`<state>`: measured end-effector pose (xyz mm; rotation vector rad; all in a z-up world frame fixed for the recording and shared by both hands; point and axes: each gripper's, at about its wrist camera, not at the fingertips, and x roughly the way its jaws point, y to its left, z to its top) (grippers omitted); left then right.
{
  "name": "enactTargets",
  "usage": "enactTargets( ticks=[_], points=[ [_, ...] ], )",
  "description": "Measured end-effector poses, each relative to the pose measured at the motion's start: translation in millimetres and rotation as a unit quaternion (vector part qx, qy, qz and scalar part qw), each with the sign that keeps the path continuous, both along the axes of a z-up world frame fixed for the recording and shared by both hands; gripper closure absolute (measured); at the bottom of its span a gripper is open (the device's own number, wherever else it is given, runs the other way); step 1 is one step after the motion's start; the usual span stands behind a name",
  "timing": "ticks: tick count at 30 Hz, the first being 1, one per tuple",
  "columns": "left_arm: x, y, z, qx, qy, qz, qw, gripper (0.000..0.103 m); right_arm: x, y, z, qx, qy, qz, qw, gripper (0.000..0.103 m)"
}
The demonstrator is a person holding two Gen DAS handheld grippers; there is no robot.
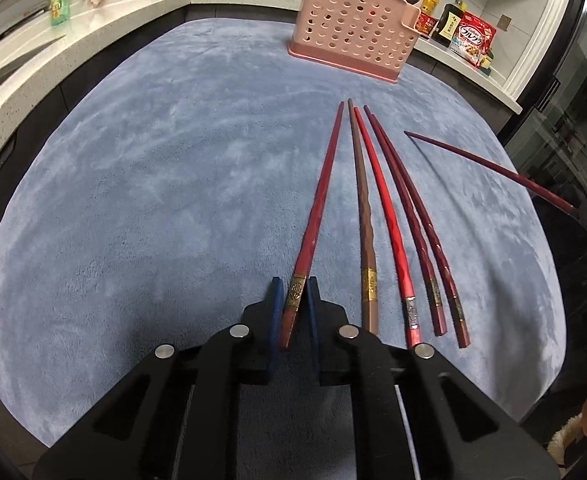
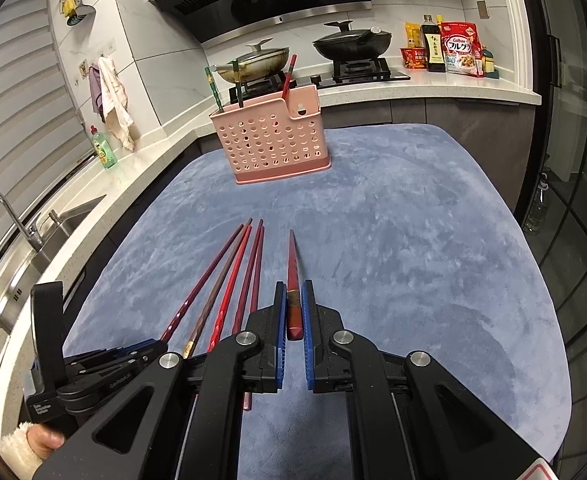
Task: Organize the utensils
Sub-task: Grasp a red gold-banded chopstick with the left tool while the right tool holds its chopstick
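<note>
I see my left gripper tilted steeply down to the blue cloth, its blue pads closed on the thick end of a red chopstick that lies on the cloth. Beside it lie four more chopsticks, side by side and fanning out. My right gripper points down less steeply and clamps a dark red chopstick, its tip pointing forward above the cloth. The pink holder stands at the far edge of the cloth, with a few chopsticks upright inside. A hand in a fluffy sleeve holds the left gripper.
</note>
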<state>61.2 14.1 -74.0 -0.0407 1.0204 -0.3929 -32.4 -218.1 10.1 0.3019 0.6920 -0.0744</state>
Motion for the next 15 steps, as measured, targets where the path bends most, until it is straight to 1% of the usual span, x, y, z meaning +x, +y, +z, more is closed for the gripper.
enactTargets(
  ticks=[3, 6, 10, 12, 15],
  points=[
    [-3, 2, 9, -0.005, -0.005, 0.001, 1.0000, 0.092, -1, -1, 4, -0.002, -0.006, 0.000, 1.000, 0.096],
    [-6, 4, 27, -0.013, -0.019, 0.001, 0.9997, 0.093, -1, -2, 10, -0.005, -0.012, -0.003, 1.000, 0.096],
    [-7, 11, 61, -0.032, -0.049, 0.008, 0.9983, 0.094, 0, -6, 18, -0.003, -0.021, -0.006, 1.000, 0.096],
    [-4, 15, 80, -0.042, -0.064, 0.014, 0.9970, 0.096, 1, -8, 23, -0.006, -0.026, -0.007, 1.000, 0.096],
    [2, 17, 102, -0.049, -0.081, 0.017, 0.9954, 0.097, 3, -9, 32, -0.012, -0.036, -0.008, 0.999, 0.096]
  ],
)
